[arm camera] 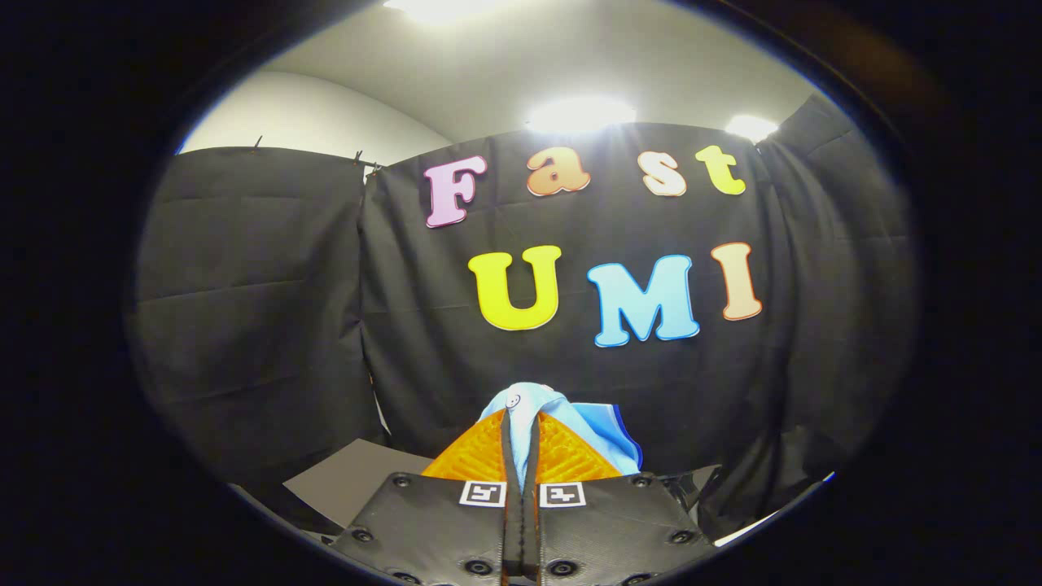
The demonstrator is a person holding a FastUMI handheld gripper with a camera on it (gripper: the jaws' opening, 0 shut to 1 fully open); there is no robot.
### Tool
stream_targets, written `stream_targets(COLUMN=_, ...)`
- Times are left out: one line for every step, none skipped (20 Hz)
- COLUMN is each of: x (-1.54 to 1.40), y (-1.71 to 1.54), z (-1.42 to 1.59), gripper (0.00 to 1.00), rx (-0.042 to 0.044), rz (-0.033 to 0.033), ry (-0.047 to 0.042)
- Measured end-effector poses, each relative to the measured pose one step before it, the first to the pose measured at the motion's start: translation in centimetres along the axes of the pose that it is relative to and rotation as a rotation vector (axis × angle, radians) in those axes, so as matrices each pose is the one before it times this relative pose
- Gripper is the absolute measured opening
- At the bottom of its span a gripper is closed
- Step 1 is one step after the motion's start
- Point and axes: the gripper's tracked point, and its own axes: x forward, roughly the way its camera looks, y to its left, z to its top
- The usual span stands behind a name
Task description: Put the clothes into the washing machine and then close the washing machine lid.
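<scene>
The light blue cloth (562, 423) is pinched between your two orange fingers (570, 460), and both fingers press on it from either side. A thin strip of the cloth runs down the narrow gap between them. The rest of it bunches up over the fingertips and spills out to the right side, where you can see a darker blue edge. A small round button sits on the cloth near the top of the bunch. Your gripper (521, 431) is tipped upward, so the cloth is held up in the air in front of the black cloth wall (244, 309). Each finger has a small black and white square marker (482, 493) at its base, and below those are the dark plates with round screws. Down to the left of the fingers you can see a flat grey panel (350, 480), but you cannot tell what it belongs to. Above the black wall there is a pale ceiling (505, 65) with three bright lights (580, 114) shining down.
</scene>
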Motion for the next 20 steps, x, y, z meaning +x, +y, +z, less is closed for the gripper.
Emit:
stream_targets(x=-0.313, y=-0.826, z=-0.026, gripper=0.01, rx=-0.00264, rz=-0.01375, ry=-0.00148)
stream_targets(x=-0.248, y=-0.762, z=-0.079, gripper=0.01, rx=0.00053, rz=-0.01075, ry=0.00177)
stream_targets(x=-0.189, y=-0.593, z=-0.361, gripper=0.01, rx=0.00188, rz=-0.00982, ry=0.00429)
stream_targets(x=-0.116, y=-0.567, z=-0.372, gripper=0.01, rx=0.00275, rz=-0.00805, ry=0.00584)
stream_targets(x=-0.076, y=-0.449, z=-0.350, gripper=0.01, rx=0.00232, rz=-0.00670, ry=0.00580)
stream_targets(x=0.080, y=-0.436, z=-0.490, gripper=0.01, rx=0.00177, rz=-0.00507, ry=0.00777)
stream_targets(x=-0.103, y=-0.293, z=-0.554, gripper=0.01, rx=0.00068, rz=-0.00510, ry=0.00923)
stream_targets(x=0.185, y=-0.464, z=-0.715, gripper=0.01, rx=-0.00069, rz=-0.00807, ry=0.01228)
stream_targets(x=0.099, y=-0.371, z=-0.904, gripper=0.01, rx=0.00124, rz=-0.00516, ry=0.01571)
stream_targets(x=0.217, y=-0.305, z=-0.982, gripper=0.01, rx=0.00074, rz=-0.00420, ry=0.01780)
stream_targets(x=0.174, y=-0.326, z=-1.075, gripper=0.01, rx=-0.00476, rz=-0.00406, ry=0.02043)
stream_targets(x=0.262, y=-0.278, z=-1.068, gripper=0.01, rx=-0.00786, rz=-0.00329, ry=0.01984)
stream_targets(x=0.198, y=-0.273, z=-1.077, gripper=0.01, rx=-0.00648, rz=-0.00256, ry=0.01790)
stream_targets(x=0.290, y=-0.261, z=-1.080, gripper=0.01, rx=-0.00373, rz=-0.00309, ry=0.01957)
stream_targets(x=0.303, y=-0.280, z=-1.181, gripper=0.01, rx=0.00217, rz=-0.00176, ry=0.02031)
stream_targets(x=0.352, y=-0.289, z=-0.966, gripper=0.01, rx=0.00717, rz=-0.00262, ry=0.01736)
stream_targets(x=0.367, y=-0.293, z=-0.982, gripper=0.01, rx=0.00585, rz=-0.00336, ry=0.01623)
stream_targets(x=0.375, y=-0.325, z=-0.868, gripper=0.01, rx=0.00243, rz=-0.00437, ry=0.01485)
stream_targets(x=0.362, y=-0.250, z=-0.956, gripper=0.01, rx=0.00114, rz=-0.00383, ry=0.01566)
stream_targets(x=0.345, y=-0.219, z=-1.004, gripper=0.01, rx=0.00118, rz=-0.00356, ry=0.01959)
